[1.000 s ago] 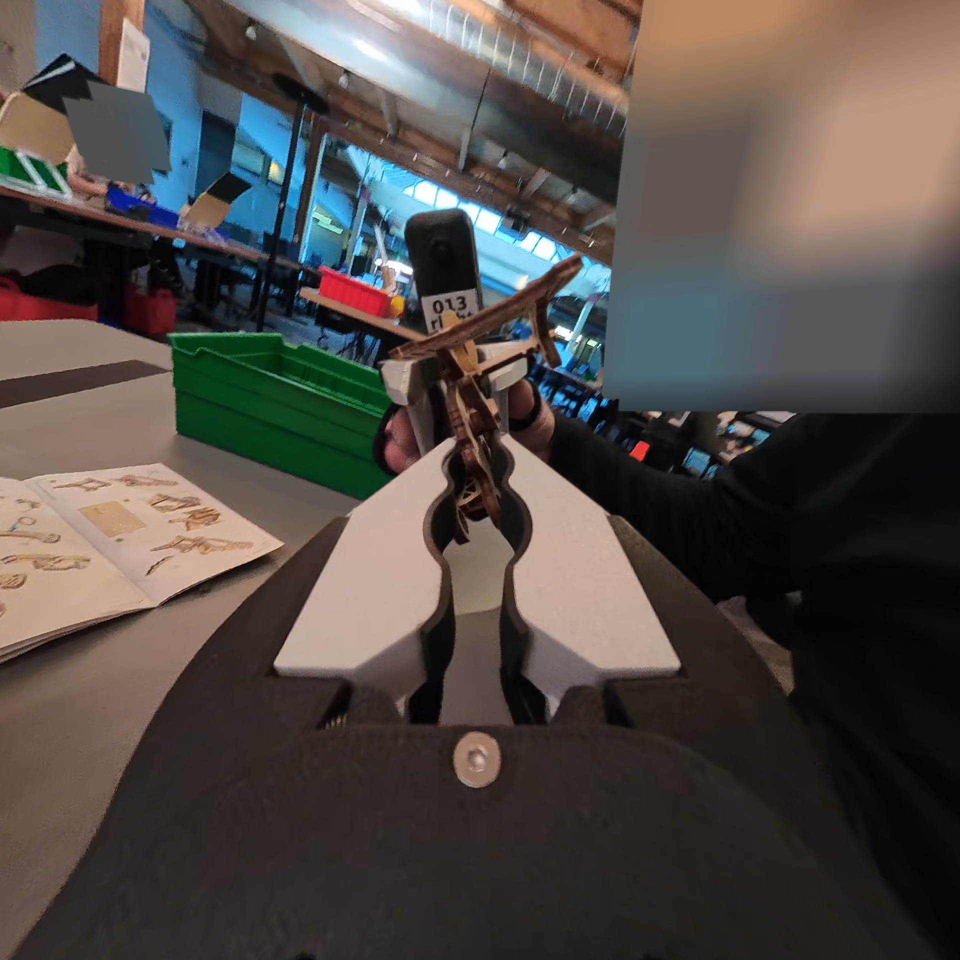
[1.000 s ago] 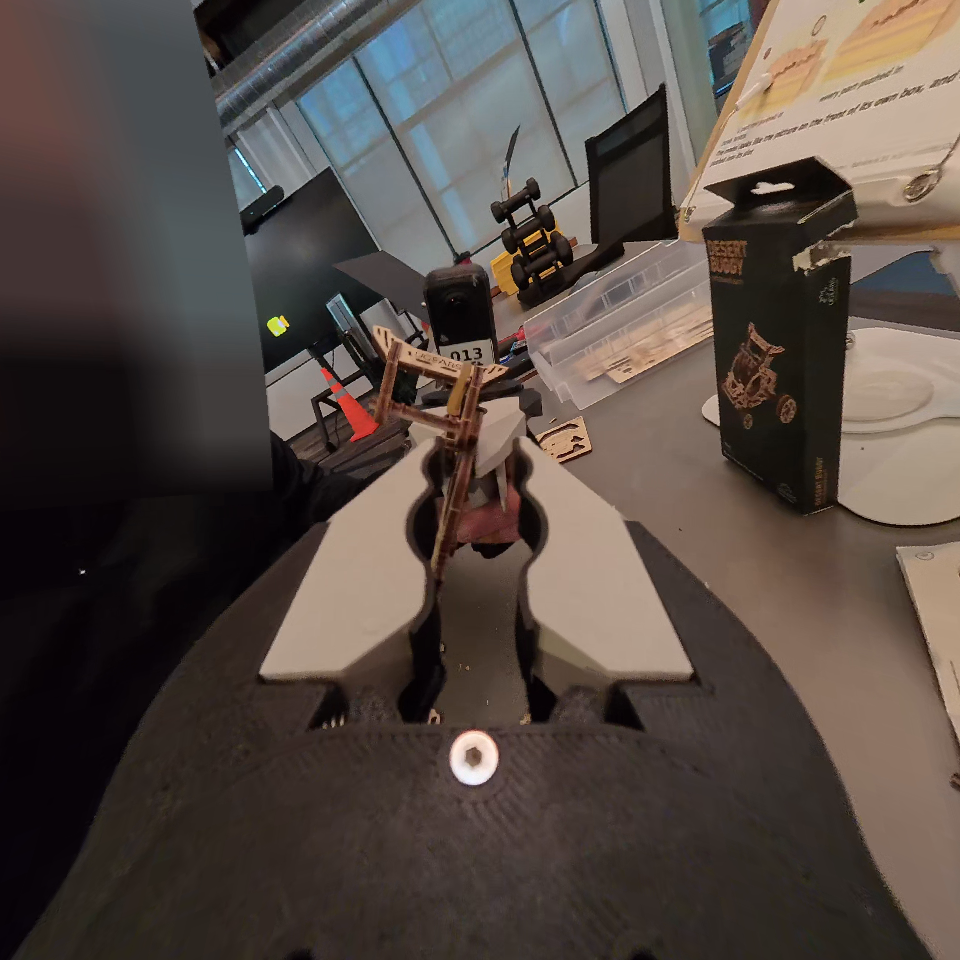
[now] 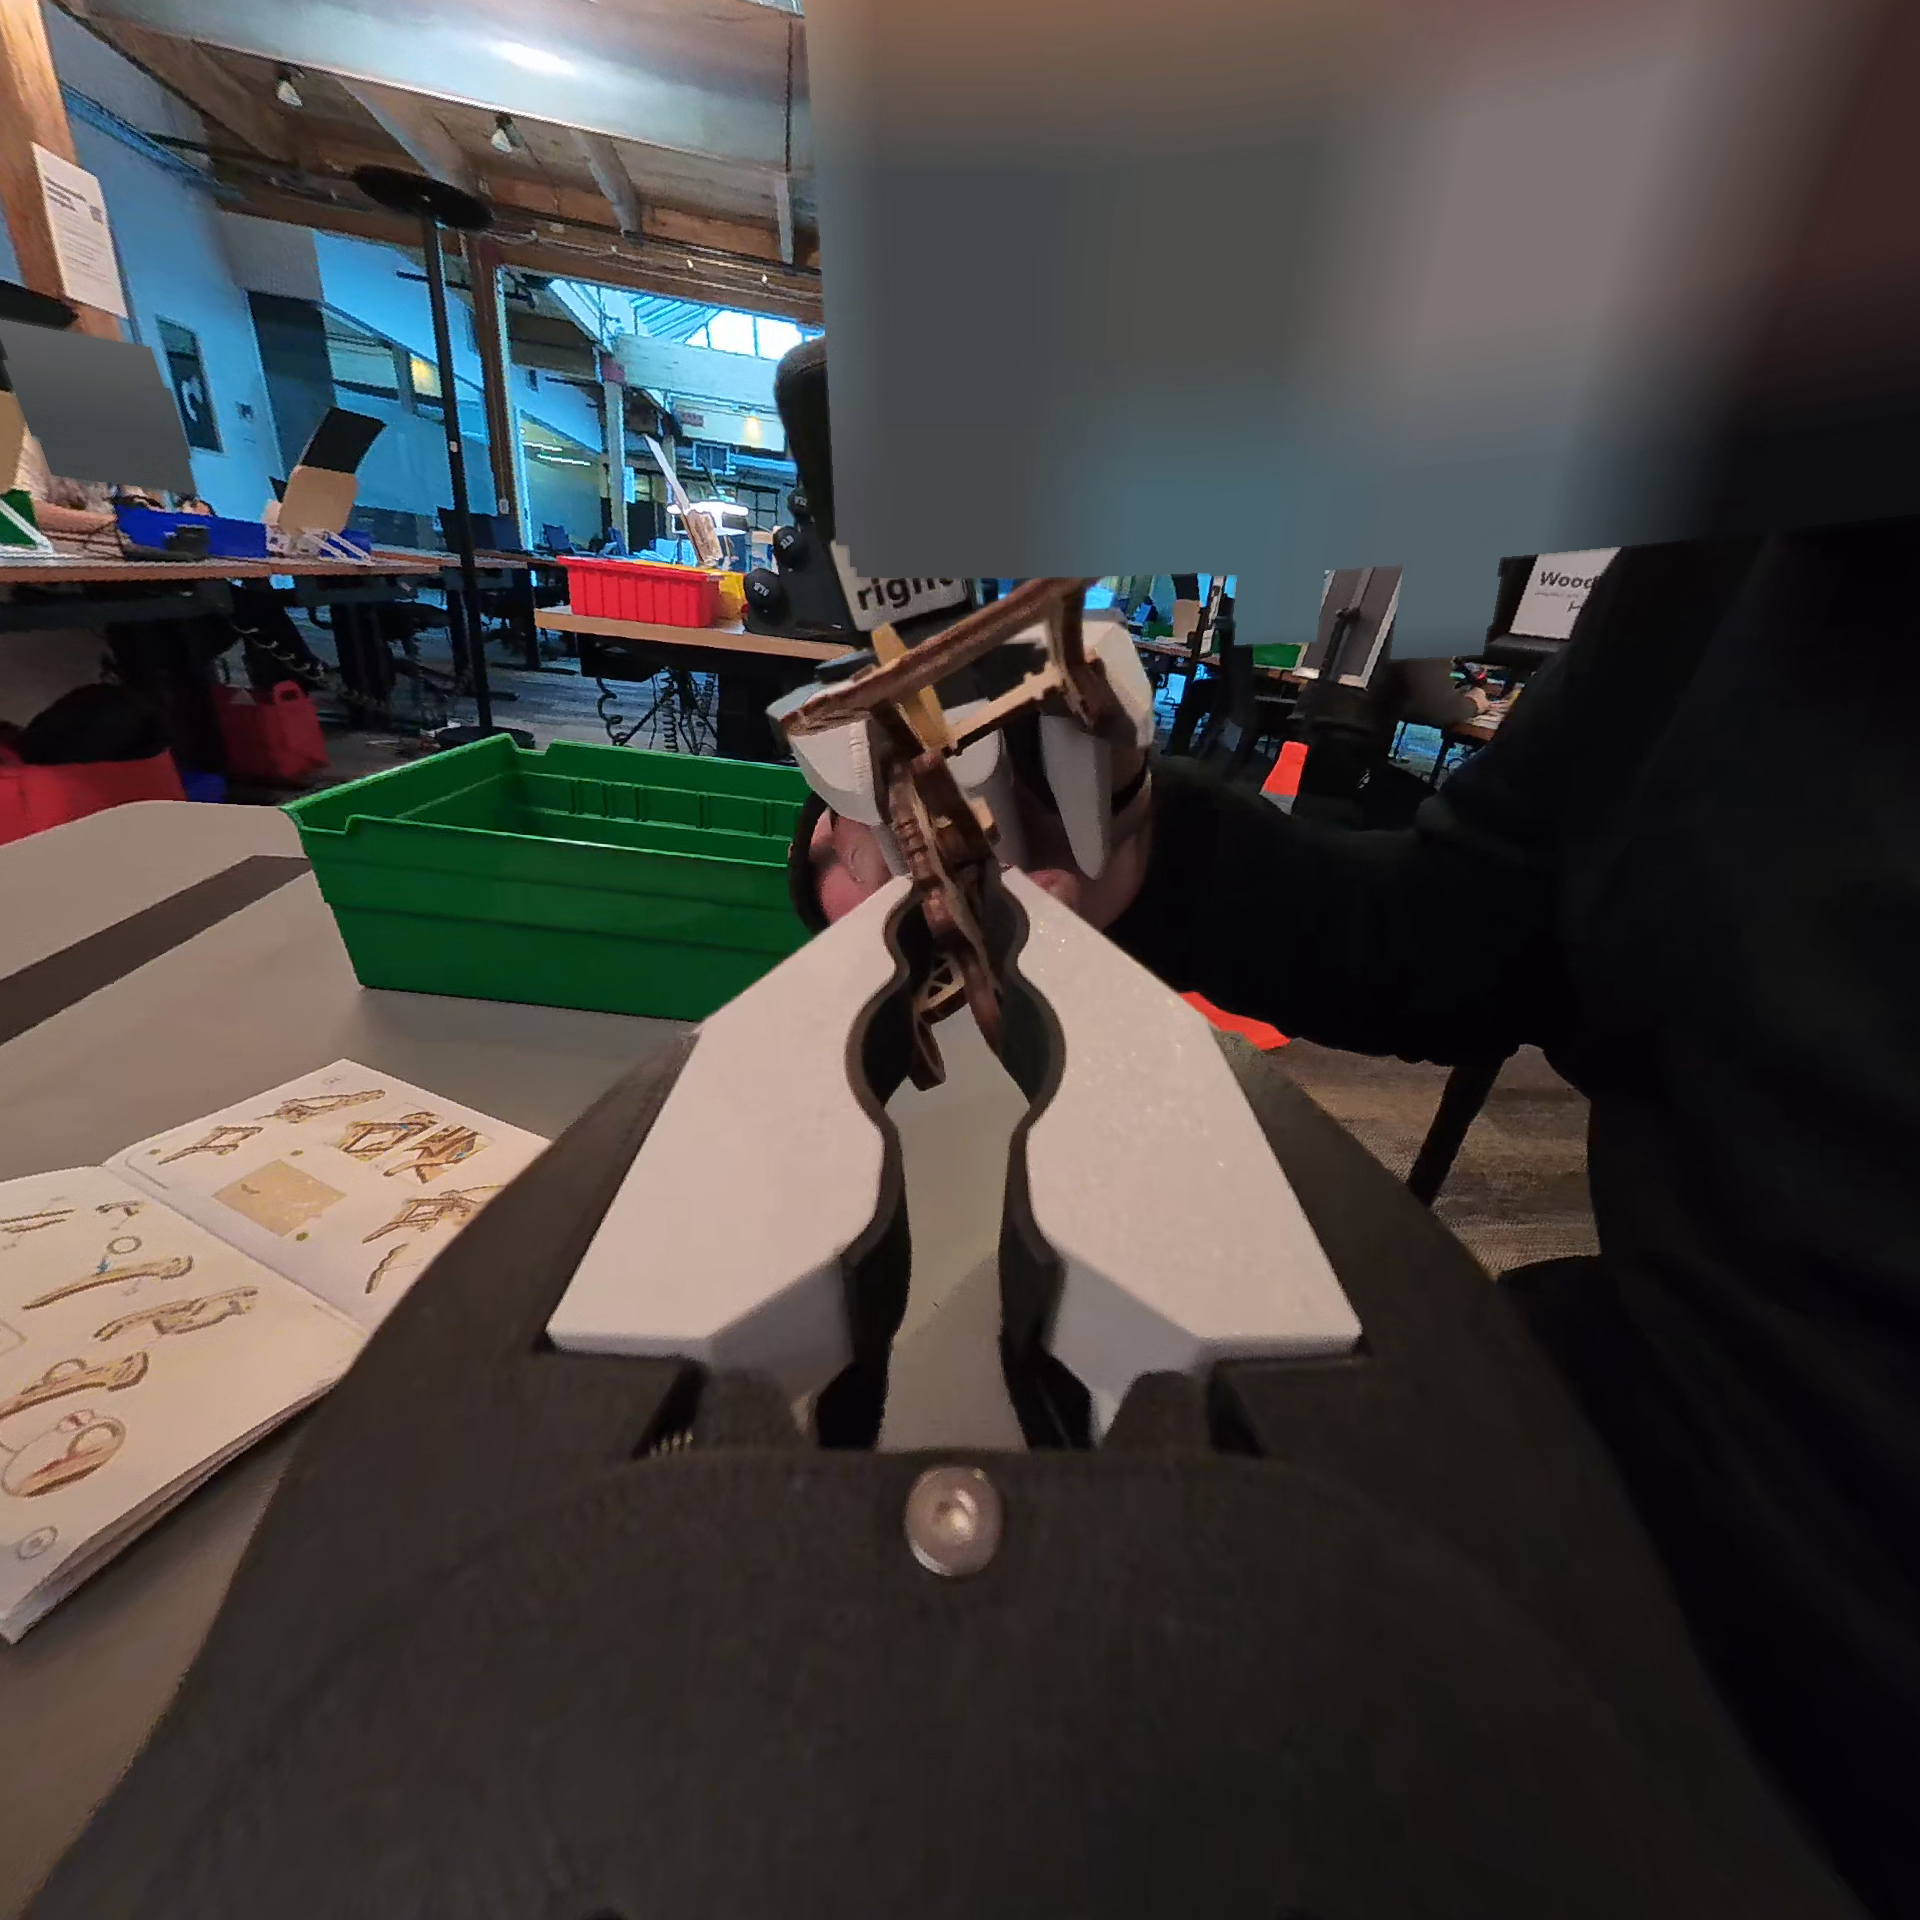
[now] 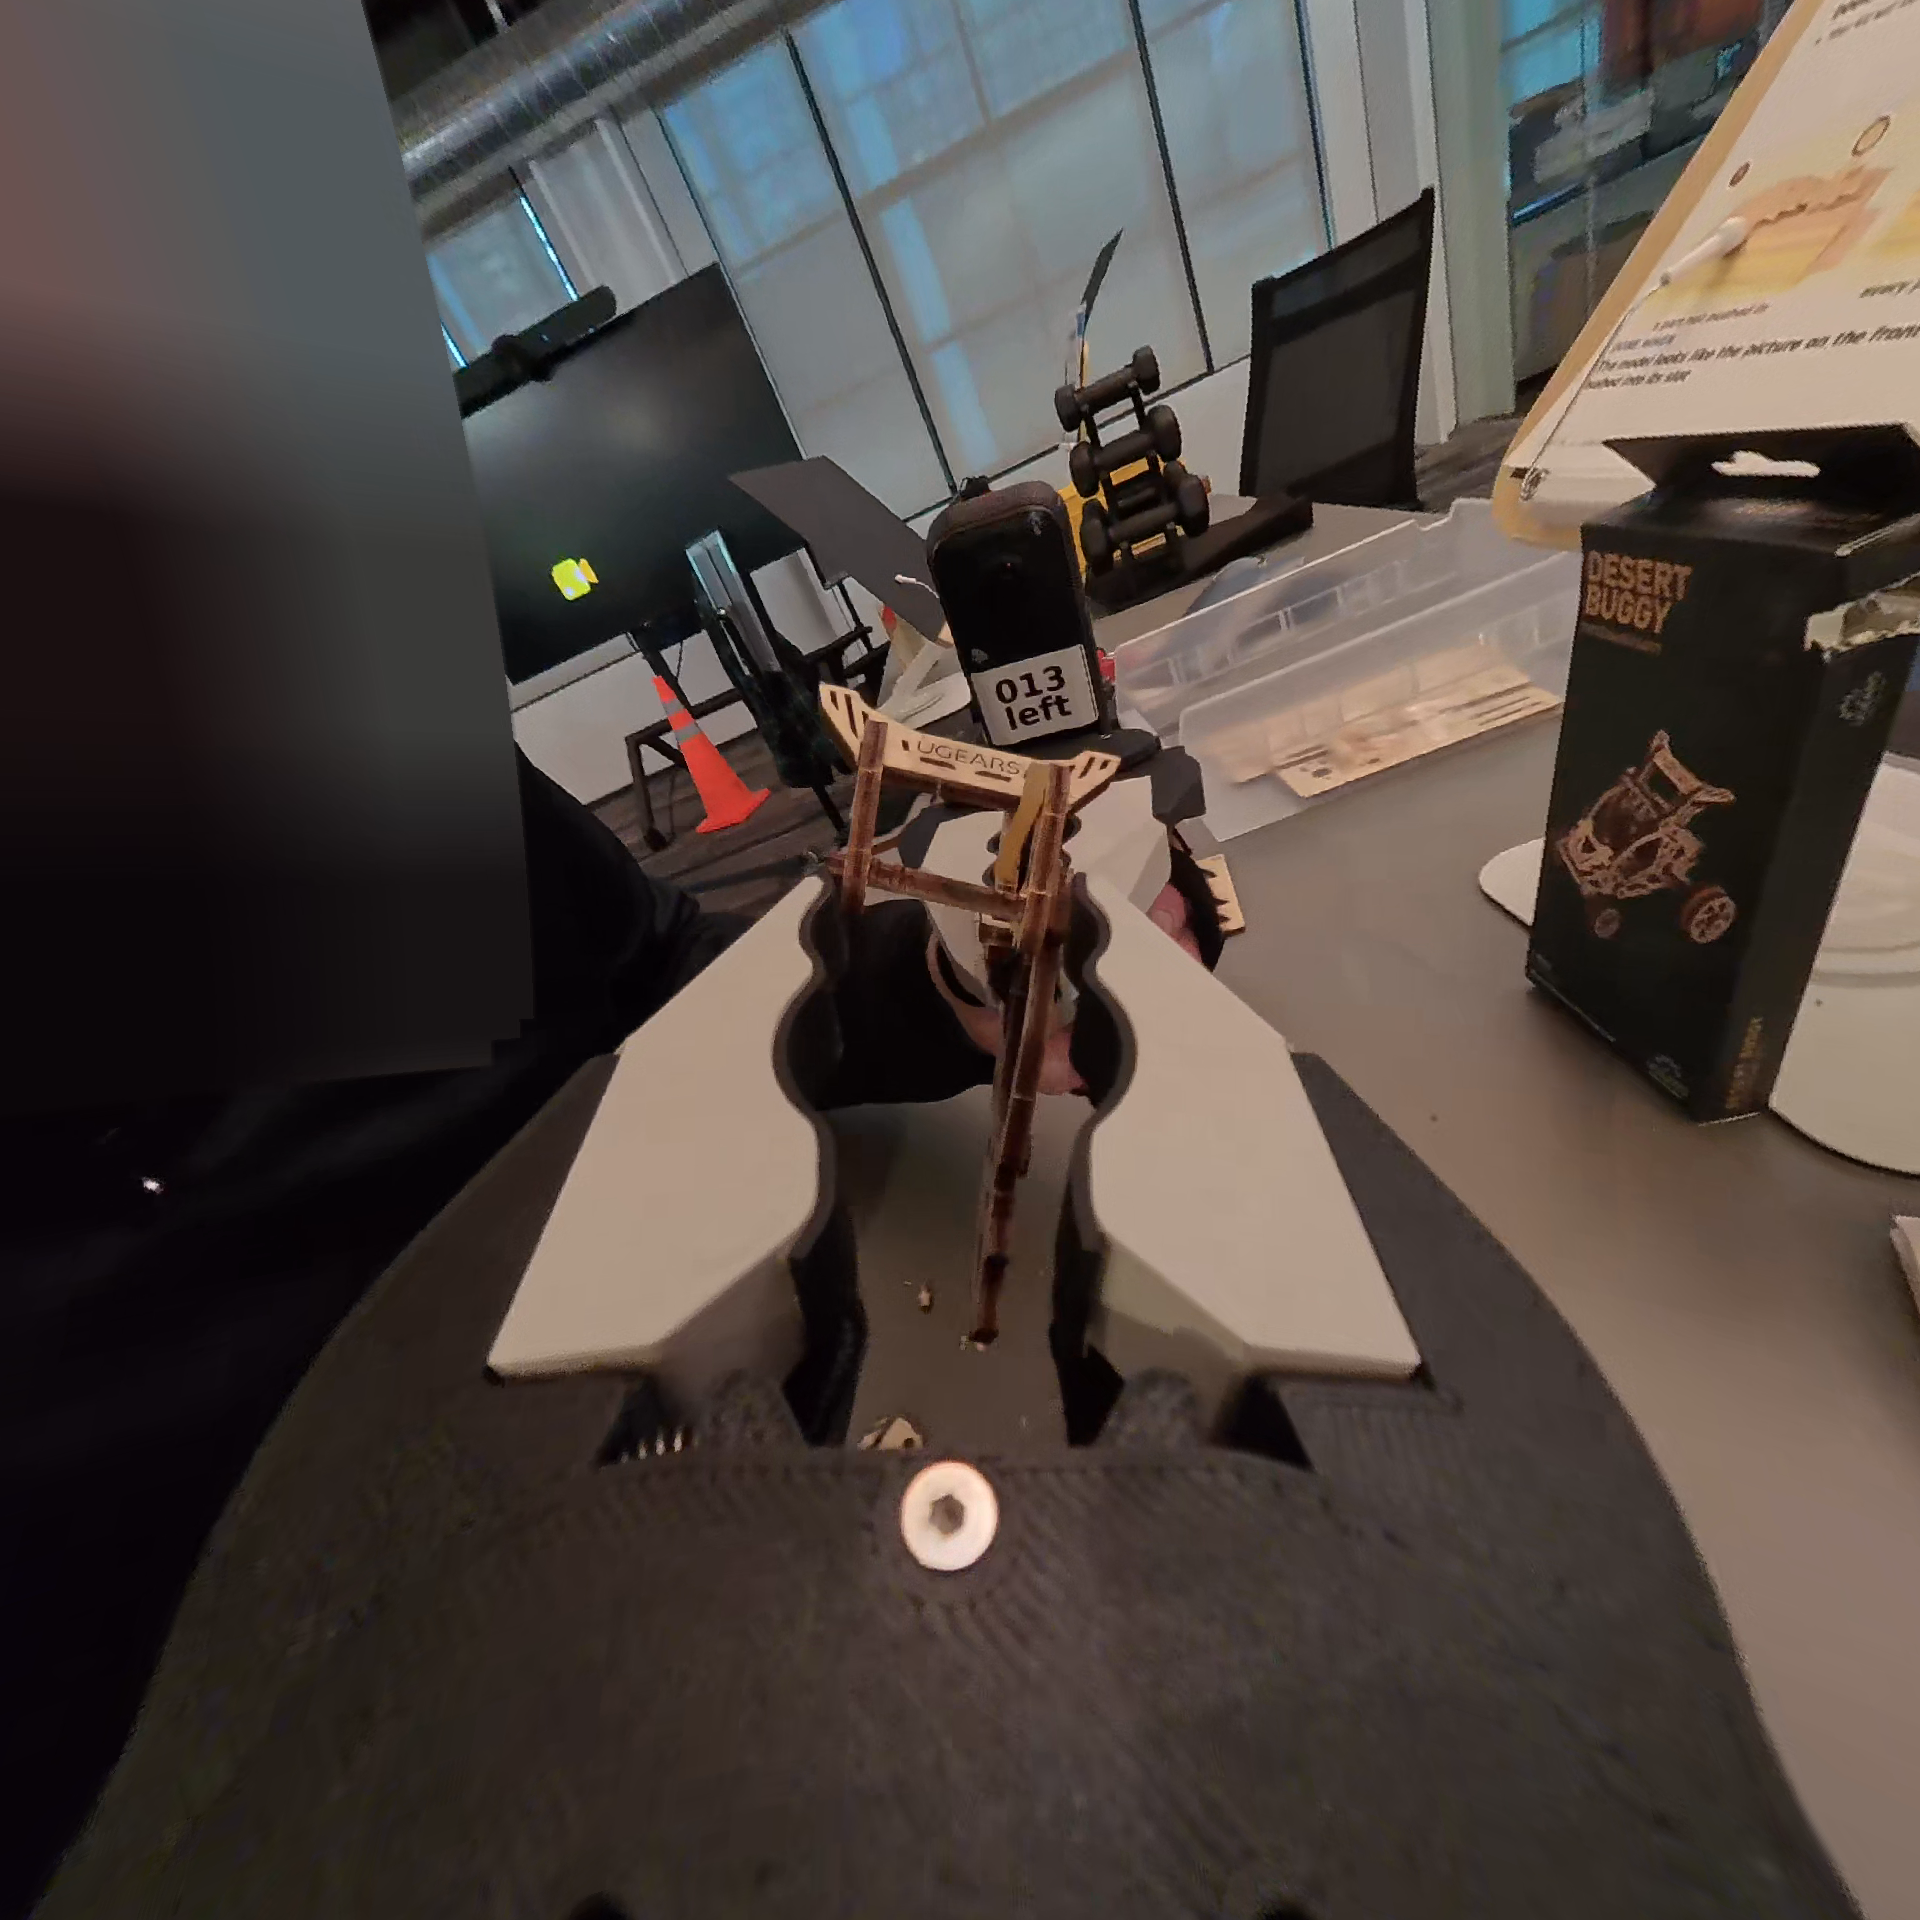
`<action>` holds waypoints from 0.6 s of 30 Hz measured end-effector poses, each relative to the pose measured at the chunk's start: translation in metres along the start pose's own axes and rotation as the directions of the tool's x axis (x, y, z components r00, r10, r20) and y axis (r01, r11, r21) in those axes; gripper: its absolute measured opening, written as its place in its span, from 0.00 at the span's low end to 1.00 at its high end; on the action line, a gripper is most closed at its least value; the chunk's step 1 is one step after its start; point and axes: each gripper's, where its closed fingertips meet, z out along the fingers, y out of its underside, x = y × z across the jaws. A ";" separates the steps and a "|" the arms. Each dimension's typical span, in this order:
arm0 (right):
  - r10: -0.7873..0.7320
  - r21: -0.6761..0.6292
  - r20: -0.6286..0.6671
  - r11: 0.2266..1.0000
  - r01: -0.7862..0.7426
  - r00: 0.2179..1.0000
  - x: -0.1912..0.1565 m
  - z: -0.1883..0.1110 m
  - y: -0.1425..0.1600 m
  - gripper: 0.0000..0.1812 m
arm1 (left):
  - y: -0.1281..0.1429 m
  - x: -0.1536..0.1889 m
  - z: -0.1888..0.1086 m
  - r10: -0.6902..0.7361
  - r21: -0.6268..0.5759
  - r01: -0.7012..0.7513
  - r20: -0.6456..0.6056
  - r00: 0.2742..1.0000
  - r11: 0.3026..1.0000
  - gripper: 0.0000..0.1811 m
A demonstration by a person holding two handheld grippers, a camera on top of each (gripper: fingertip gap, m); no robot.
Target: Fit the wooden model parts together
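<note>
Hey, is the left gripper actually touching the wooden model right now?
Touching. In the left wrist view the left gripper has its fingertips closed on the wooden model, with no gap showing between the wood and either tip.

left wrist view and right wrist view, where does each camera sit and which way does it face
Left wrist view: on the left gripper, looking along its fingers at the wooden model, green bin and instruction booklet; a dark sleeve shows.
Right wrist view: on the right gripper, facing the opposite way, toward the black model box and windows; a hand shows.
Shared: the model, with the other gripper behind it.
</note>
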 end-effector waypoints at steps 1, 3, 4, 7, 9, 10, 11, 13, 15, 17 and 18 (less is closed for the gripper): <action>-0.021 0.001 -0.007 1.000 0.021 1.000 0.001 0.000 0.000 0.22 | 0.000 -0.001 0.000 -0.009 0.002 0.009 0.003 1.000 1.000 0.04; -0.050 0.007 -0.014 0.999 0.050 0.999 0.001 0.000 -0.001 0.21 | -0.002 0.000 0.002 -0.038 0.015 0.038 -0.003 0.999 0.999 0.04; -0.060 0.007 -0.022 0.998 0.060 0.998 0.001 0.000 -0.001 0.22 | -0.001 -0.001 0.002 -0.050 0.019 0.050 0.000 0.999 0.999 0.04; -0.099 0.004 -0.048 0.995 0.100 0.994 0.001 0.001 -0.002 0.22 | -0.003 0.000 0.001 -0.057 0.041 0.057 -0.010 0.998 0.998 0.04; -0.124 -0.010 -0.067 0.992 0.123 0.990 0.001 0.003 -0.003 0.22 | -0.005 0.001 -0.001 -0.055 0.059 0.057 -0.028 0.998 0.997 0.03; -0.126 -0.006 -0.074 0.992 0.126 0.989 0.001 0.003 -0.006 0.23 | -0.007 0.002 -0.002 -0.062 0.080 0.065 -0.044 0.997 0.995 0.04; -0.122 -0.004 -0.079 0.992 0.122 0.989 0.001 0.003 -0.007 0.24 | -0.011 0.004 -0.004 -0.071 0.109 0.078 -0.066 0.995 0.991 0.03; -0.129 -0.017 -0.098 0.992 0.128 0.987 0.001 0.004 -0.008 0.27 | -0.016 0.006 -0.008 -0.095 0.154 0.112 -0.113 0.989 0.982 0.03; -0.151 -0.024 -0.116 0.989 0.149 0.982 -0.003 0.006 -0.010 0.30 | -0.020 0.009 -0.013 -0.134 0.195 0.168 -0.177 0.975 0.966 0.03; -0.170 -0.025 -0.127 0.985 0.168 0.977 -0.008 0.006 -0.014 0.31 | -0.024 0.010 -0.019 -0.172 0.239 0.230 -0.241 0.955 0.943 0.04; -0.172 -0.023 -0.131 0.985 0.171 0.976 -0.009 0.006 -0.016 0.31 | -0.026 0.011 -0.022 -0.193 0.257 0.267 -0.280 0.940 0.929 0.04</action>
